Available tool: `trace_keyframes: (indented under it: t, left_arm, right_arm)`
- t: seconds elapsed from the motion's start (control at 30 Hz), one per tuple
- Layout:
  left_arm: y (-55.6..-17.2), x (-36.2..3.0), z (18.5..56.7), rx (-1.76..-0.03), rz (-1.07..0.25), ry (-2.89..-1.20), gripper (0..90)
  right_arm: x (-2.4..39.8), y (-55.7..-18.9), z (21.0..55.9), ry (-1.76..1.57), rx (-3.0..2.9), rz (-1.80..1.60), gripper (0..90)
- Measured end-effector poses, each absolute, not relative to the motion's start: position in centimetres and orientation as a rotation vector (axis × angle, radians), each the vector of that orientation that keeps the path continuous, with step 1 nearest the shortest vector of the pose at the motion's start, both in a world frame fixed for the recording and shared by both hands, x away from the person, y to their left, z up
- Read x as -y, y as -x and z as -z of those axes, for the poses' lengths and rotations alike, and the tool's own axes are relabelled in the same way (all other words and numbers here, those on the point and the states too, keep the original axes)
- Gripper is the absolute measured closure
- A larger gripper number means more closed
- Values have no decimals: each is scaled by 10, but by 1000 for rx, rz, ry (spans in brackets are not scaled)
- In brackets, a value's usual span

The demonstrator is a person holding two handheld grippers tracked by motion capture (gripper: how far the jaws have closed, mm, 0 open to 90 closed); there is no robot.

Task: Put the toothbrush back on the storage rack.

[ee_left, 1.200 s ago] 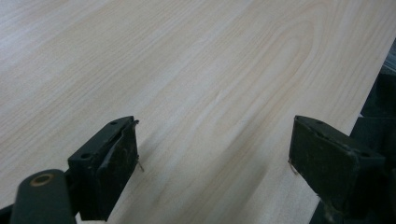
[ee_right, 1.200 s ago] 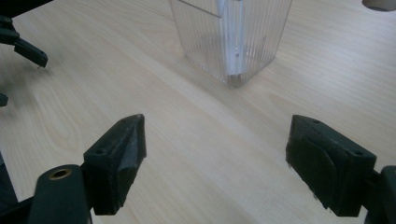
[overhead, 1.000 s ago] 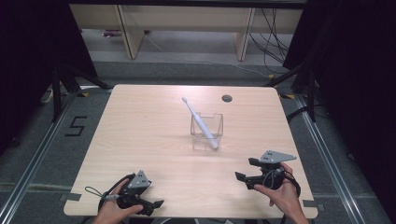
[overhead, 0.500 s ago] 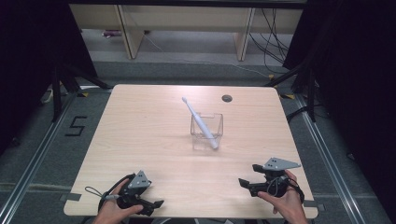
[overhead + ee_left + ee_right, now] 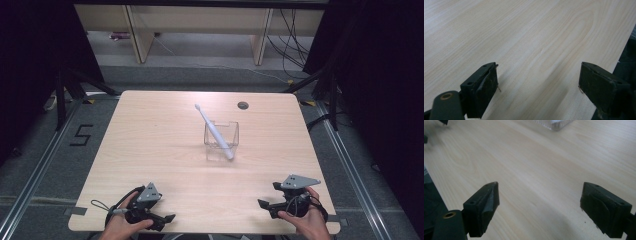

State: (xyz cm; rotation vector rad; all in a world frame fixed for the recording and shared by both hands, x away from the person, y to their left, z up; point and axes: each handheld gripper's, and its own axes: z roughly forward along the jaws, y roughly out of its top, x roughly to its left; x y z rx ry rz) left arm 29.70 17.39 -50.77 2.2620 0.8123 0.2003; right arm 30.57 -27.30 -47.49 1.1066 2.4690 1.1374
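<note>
The white toothbrush (image 5: 215, 132) leans tilted in the clear square holder (image 5: 221, 141), its lower end inside and its head rising past the holder's far-left rim. The holder stands near the middle of the bench (image 5: 150, 145). A small dark round hole (image 5: 243, 105) sits beyond the holder, toward the bench's far edge. The right tongs (image 5: 266, 204), well apart from the holder at the near right, have just been opening and stand wide with nothing between the jaws. The left tongs (image 5: 167, 220), well apart from the holder at the near left, gape wide over bare wood, holding nothing
</note>
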Motion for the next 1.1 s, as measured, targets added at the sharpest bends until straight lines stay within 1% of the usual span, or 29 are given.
trace_keyframes:
  t: [0.23, 0.33, 0.37, 0.4, 0.5, 0.63, 0.67, 0.73, 0.8, 0.83, 0.93, 0.97, 1.1]
  left_arm:
    - [-297, -174, 508, -811, -199, -2261, 149]
    - [-297, -174, 507, -811, -202, -2264, 149]
    - [-297, -174, 507, -804, -192, -2266, 149]
    - [-297, -174, 508, -811, -202, -2264, 149]
    - [-297, -174, 508, -811, -198, -2262, 149]
    - [-297, -174, 508, -809, -192, -2260, 149]
    - [-297, -174, 508, -811, -201, -2264, 149]
    - [-297, -174, 507, -810, -197, -2264, 149]
    - [-297, -174, 508, -812, -201, -2262, 149]
    - [-297, -174, 508, -811, -201, -2264, 149]
    - [-297, -174, 508, -810, -198, -2267, 149]
    - [-297, -174, 508, -811, -197, -2265, 149]
    - [-297, -174, 508, -814, -193, -2258, 149]
  right_arm:
    - [276, -302, 478, -1081, -2483, -1095, 165]
    - [278, -302, 479, -1056, -2523, -1088, 182]
    - [278, -299, 478, -1101, -2517, -1072, 181]
    - [280, -301, 479, -1044, -2522, -1065, 180]
    - [283, -297, 480, -1097, -2492, -1005, 182]
    - [288, -296, 480, -1077, -2473, -998, 185]
    - [287, -292, 480, -1149, -2470, -987, 184]
    - [288, -291, 481, -1140, -2468, -978, 184]
    - [291, -293, 483, -1063, -2474, -965, 184]
    - [289, -291, 484, -1120, -2459, -975, 184]
    - [291, -293, 485, -1071, -2485, -982, 184]
    - [290, -290, 484, -1131, -2474, -967, 184]
    - [291, -289, 484, -1131, -2474, -971, 183]
